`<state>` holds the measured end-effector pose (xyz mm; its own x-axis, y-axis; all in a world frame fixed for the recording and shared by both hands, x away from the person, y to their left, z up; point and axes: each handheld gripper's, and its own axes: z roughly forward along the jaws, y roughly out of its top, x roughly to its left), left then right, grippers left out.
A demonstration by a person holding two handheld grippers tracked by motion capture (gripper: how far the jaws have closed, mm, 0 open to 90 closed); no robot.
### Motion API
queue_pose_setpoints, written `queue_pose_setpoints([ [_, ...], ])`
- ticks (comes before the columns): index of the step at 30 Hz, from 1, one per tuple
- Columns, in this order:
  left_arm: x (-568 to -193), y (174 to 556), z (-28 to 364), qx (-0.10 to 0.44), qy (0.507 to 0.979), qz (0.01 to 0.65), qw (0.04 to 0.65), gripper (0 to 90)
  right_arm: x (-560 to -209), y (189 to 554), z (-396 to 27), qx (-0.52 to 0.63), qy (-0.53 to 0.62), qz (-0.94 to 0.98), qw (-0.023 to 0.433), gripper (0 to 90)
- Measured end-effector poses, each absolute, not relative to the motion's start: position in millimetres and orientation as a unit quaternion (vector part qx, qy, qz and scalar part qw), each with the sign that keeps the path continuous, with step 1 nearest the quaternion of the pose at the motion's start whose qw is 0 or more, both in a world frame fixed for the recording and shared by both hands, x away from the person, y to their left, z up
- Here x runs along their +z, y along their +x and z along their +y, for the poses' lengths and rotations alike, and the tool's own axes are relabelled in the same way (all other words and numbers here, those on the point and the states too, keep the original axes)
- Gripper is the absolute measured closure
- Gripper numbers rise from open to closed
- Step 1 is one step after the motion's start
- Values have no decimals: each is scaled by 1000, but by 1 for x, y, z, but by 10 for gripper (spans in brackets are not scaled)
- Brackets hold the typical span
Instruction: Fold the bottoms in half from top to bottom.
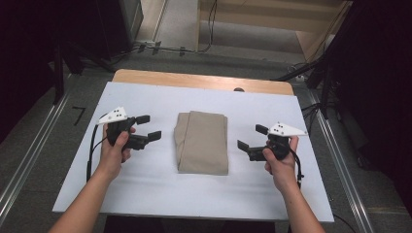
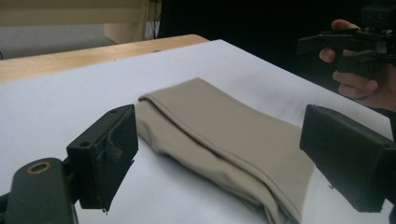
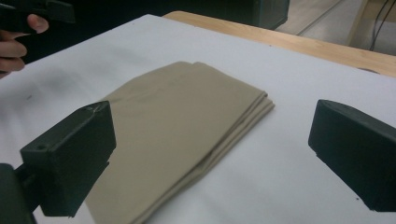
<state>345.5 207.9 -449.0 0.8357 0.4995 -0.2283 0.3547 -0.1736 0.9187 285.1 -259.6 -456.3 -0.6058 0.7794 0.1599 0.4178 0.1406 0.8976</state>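
A folded tan cloth (image 1: 202,141) lies flat in the middle of the white table sheet (image 1: 145,184). My left gripper (image 1: 149,127) hovers to the cloth's left, jaws open and pointing toward it, with nothing between them. To the cloth's right my right gripper (image 1: 252,137) faces it with open, empty jaws. In the left gripper view the cloth (image 2: 224,135) lies beyond the open left gripper (image 2: 224,158), and the other hand with its gripper (image 2: 355,46) shows at the far right. The right gripper view has the cloth (image 3: 182,126) stretched out past the wide-open right gripper (image 3: 210,154).
The white sheet covers a wooden table whose bare edge (image 1: 194,80) runs along the back. Dark stands and cables (image 1: 311,73) surround the table on the floor. Bare sheet lies on both sides of the cloth and in front of it.
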Motion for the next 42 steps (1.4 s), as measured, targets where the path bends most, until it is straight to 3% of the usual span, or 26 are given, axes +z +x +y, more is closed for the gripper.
queue_pose_setpoints([
  [3, -458, 328, 218, 71, 766, 279, 574, 78, -463, 268, -266, 517, 409, 731, 178, 0],
  [9, -473, 299, 244, 77, 754, 294, 582, 72, -475, 237, -285, 519, 419, 721, 187, 0],
  [13, -475, 285, 259, 80, 754, 292, 582, 0, -482, 219, -301, 525, 429, 709, 192, 0],
  [23, -485, 262, 293, 87, 757, 304, 572, 0, -506, 182, -336, 511, 453, 704, 195, 0],
  [26, -486, 257, 303, 110, 766, 306, 555, 0, -507, 174, -345, 509, 457, 701, 201, 0],
  [35, -491, 247, 330, 104, 745, 319, 577, 0, -522, 159, -374, 483, 481, 694, 229, 0],
  [42, -497, 250, 331, 90, 737, 323, 587, 0, -526, 163, -375, 493, 484, 691, 214, 0],
])
